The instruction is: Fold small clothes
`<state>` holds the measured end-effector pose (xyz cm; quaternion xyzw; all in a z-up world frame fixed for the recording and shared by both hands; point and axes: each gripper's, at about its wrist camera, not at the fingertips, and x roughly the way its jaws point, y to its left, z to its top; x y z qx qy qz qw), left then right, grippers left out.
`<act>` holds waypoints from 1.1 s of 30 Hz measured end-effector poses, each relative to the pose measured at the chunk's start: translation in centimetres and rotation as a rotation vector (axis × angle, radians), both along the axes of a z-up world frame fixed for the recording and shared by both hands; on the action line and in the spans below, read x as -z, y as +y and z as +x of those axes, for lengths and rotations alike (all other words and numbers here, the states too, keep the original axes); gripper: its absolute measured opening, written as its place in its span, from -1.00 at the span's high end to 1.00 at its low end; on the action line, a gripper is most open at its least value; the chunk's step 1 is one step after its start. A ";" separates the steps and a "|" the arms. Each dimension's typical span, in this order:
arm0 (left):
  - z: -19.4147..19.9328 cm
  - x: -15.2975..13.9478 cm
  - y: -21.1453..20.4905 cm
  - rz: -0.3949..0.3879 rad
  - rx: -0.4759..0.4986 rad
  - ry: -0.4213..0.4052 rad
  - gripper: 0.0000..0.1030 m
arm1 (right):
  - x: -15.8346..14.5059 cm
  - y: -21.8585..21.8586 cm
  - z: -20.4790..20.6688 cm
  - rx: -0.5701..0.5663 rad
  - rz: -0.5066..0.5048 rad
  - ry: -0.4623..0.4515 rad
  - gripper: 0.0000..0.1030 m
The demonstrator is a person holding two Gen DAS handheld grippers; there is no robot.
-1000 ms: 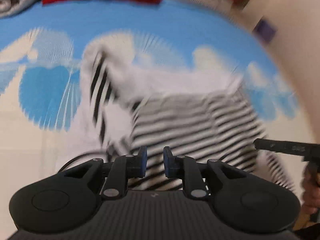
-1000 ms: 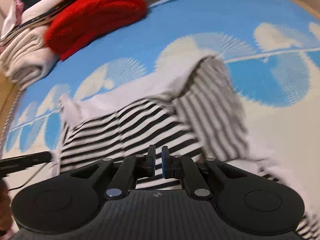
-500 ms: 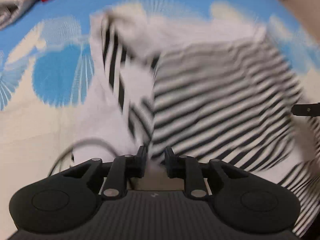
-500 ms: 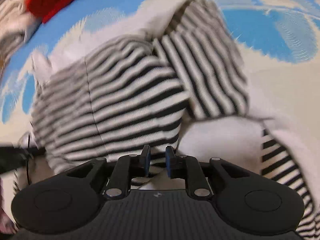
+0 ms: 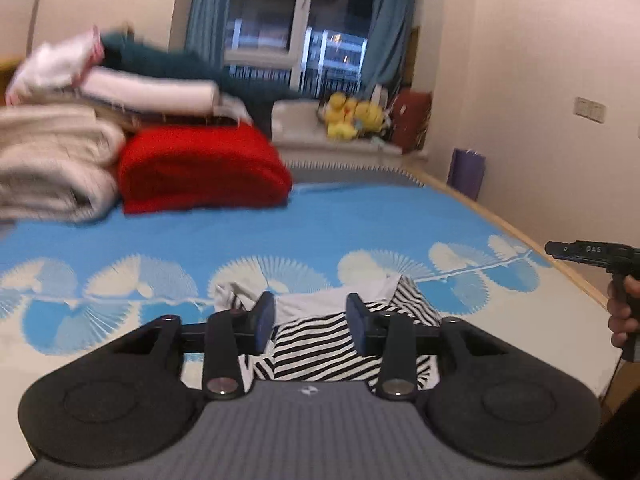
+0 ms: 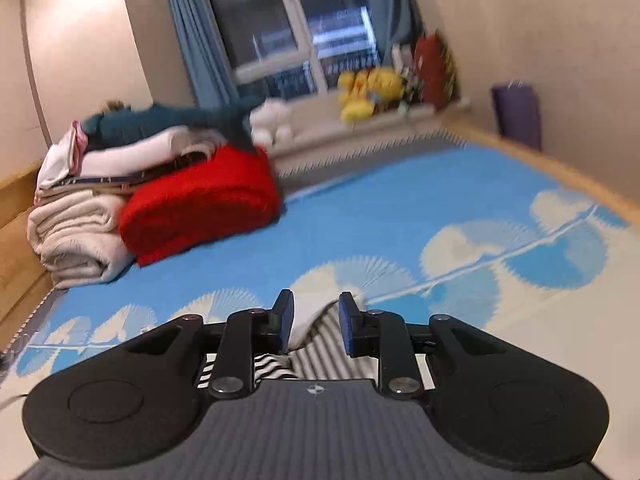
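The striped top (image 5: 316, 344) lies on the blue and white sheet (image 5: 360, 220) near the front edge of the bed, partly doubled over, with a white inner layer showing along its far side and a striped flap turned up at its right. Both grippers are raised above it and point across the bed toward the window (image 5: 296, 20). The left gripper (image 5: 311, 320) has its jaws spread wide with nothing between them, and the top is seen through the gap, lying below. The right gripper (image 6: 316, 322) is likewise parted and empty, and only a grey-striped fold and white edge of the top show under it. In the left view the right gripper shows at the right edge of the frame, over the wooden side of the bed (image 5: 520, 236).

This looks like the pause between folds: one fold seems laid down and both tools are free. The next move would be to drop back to the cloth, take two matching corners or the loose flap on the right, and carry them across evenly so the stripes line up. Soft fabric will sag and bunch if only one layer is pinched.

A red blanket (image 5: 200, 168) and a pile of folded linen (image 5: 60, 160) sit at the far left corner, well apart from the work
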<state>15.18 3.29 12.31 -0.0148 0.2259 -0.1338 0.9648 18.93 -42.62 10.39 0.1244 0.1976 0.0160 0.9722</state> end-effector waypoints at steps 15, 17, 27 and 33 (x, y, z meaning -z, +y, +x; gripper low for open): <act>-14.9 4.0 0.9 -0.141 -0.018 0.144 0.18 | 8.1 -7.1 -11.6 0.228 0.040 0.109 0.18; -13.2 5.5 0.5 -0.078 0.005 0.154 0.41 | 9.8 -8.3 -10.6 0.242 0.072 0.205 0.18; -1.5 15.8 7.0 -0.039 -0.282 0.494 0.42 | 16.2 -9.7 -7.7 0.242 0.080 0.507 0.18; -0.9 20.2 12.8 -0.181 -0.449 0.716 0.40 | 19.4 -8.5 -5.5 0.205 -0.008 0.667 0.15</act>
